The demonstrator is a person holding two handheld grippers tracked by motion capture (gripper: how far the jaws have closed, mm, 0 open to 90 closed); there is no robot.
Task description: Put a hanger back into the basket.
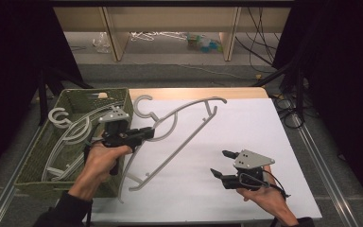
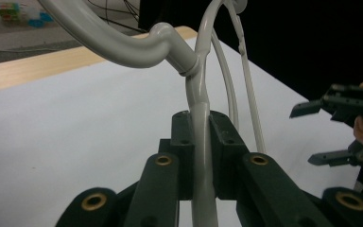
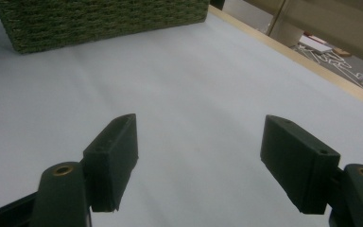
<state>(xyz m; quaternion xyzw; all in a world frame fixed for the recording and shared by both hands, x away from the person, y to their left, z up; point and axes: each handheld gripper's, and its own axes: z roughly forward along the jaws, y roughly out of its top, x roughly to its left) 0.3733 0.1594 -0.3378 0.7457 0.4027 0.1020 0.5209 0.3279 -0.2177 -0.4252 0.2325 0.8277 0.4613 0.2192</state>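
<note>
— High view first: where is the grey hanger [image 1: 179,126]?
— Its hook end is lifted off the white bench [image 1: 246,142], its foot low near the green basket [image 1: 82,97], which holds more hangers [image 1: 68,130].
— And the left tongs [image 1: 146,133]?
— Clenched on the hanger's neck, the rod pinched between both pads.
— The right tongs [image 1: 220,163]?
— Released, jaws wide, nothing between them, well apart from the hanger.
</note>
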